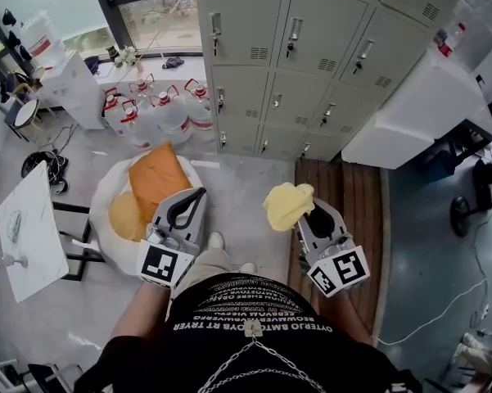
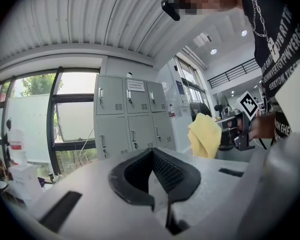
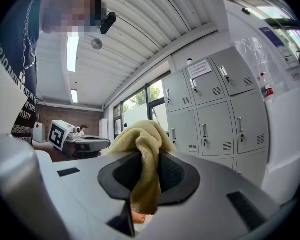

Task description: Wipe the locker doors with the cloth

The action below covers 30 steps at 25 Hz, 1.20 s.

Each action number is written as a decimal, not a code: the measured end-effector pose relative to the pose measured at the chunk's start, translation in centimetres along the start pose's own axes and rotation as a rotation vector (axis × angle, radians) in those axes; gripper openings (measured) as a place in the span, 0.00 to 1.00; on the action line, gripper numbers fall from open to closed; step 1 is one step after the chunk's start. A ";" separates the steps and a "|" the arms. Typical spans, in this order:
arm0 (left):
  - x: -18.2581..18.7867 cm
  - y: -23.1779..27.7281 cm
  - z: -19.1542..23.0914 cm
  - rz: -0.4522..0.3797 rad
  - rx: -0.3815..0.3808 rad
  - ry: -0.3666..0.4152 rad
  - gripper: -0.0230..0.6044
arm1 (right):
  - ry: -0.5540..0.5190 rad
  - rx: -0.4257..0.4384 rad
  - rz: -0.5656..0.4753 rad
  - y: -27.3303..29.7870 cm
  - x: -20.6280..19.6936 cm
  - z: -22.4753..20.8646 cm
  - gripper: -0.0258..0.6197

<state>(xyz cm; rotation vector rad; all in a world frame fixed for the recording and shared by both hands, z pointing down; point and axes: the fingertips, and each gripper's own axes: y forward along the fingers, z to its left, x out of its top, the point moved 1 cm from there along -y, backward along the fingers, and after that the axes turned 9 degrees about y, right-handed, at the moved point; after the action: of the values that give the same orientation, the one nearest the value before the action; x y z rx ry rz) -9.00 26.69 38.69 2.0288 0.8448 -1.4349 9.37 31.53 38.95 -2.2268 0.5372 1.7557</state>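
Note:
Grey locker doors (image 1: 311,47) fill the wall ahead, also visible in the left gripper view (image 2: 130,116) and the right gripper view (image 3: 209,109). My right gripper (image 1: 309,211) is shut on a yellow cloth (image 1: 288,205), which bunches above the jaws and hangs down between them (image 3: 145,149). It is held well short of the lockers, not touching them. My left gripper (image 1: 198,195) is at the left, level with the right one, its jaws shut (image 2: 152,156) with nothing between them. From the left gripper view the cloth (image 2: 204,135) shows at the right.
Several water jugs (image 1: 160,109) stand left of the lockers below a window. A white beanbag with an orange cushion (image 1: 155,178) lies under my left gripper. A white table (image 1: 33,228) is at the left, a white cabinet (image 1: 417,109) at the right, a wooden platform (image 1: 356,203) beneath.

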 end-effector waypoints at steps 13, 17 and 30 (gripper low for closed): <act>-1.3 4.6 -0.1 -0.018 -0.114 -0.009 0.04 | 0.016 -0.101 0.010 0.7 -0.8 -2.8 0.14; -1.5 5.9 1.5 -0.034 -0.113 -0.002 0.04 | 0.026 -0.100 0.028 3.0 -1.3 -3.5 0.14; -3.8 11.2 9.1 -0.033 -0.098 -0.042 0.04 | 0.005 -0.102 0.033 11.6 0.1 -6.1 0.14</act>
<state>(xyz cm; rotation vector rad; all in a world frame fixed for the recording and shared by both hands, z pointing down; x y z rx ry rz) -7.42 11.90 40.09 1.9144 0.9168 -1.4211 9.70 18.48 40.62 -2.3036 0.4988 1.8327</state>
